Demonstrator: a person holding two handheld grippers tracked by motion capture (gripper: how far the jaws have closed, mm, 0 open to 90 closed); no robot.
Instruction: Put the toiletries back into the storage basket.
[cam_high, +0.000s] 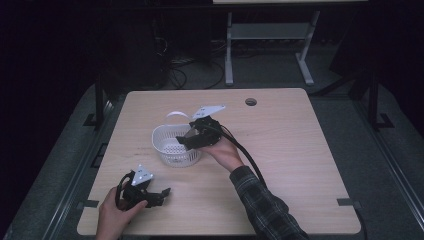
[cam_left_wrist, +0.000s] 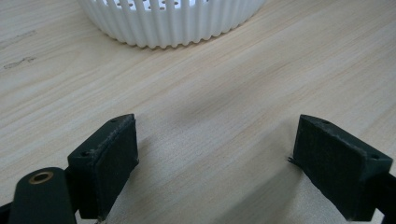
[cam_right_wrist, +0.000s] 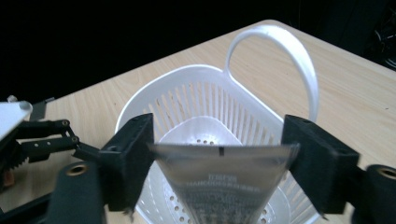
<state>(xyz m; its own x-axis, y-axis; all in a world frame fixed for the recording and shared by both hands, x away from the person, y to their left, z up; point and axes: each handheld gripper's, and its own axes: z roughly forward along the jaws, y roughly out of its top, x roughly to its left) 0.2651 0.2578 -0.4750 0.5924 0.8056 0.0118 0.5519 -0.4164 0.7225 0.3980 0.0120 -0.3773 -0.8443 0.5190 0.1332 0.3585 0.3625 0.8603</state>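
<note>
Pale wood-grain tabletop (cam_high: 290, 165), matte and flat. At 7 o'clock on it, left gripper (cam_high: 162, 192) held low, black ribbed fingers (cam_left_wrist: 112, 158) spread wide on nothing, pointed toward the basket (cam_high: 161, 134) and well apart from it. Near the centre, white plastic basket, round, slatted at the wall, perforated at the floor, with a thin arched handle (cam_right_wrist: 299, 51) upright at its far rim. Just at 3 o'clock of the basket, right gripper (cam_high: 185, 141) tipped over the rim, fingers (cam_right_wrist: 130, 154) clamped on the flat top edge of a silvery, glossy packet (cam_right_wrist: 224, 182), tapering downward and hanging inside the basket's mouth. Judged best: lower until the packet's narrow end nears the perforated floor, keep clear of the handle, then ease off squarely to avoid snagging the thin, slippery film. Worth steadying the light basket with the left if it slides.
</note>
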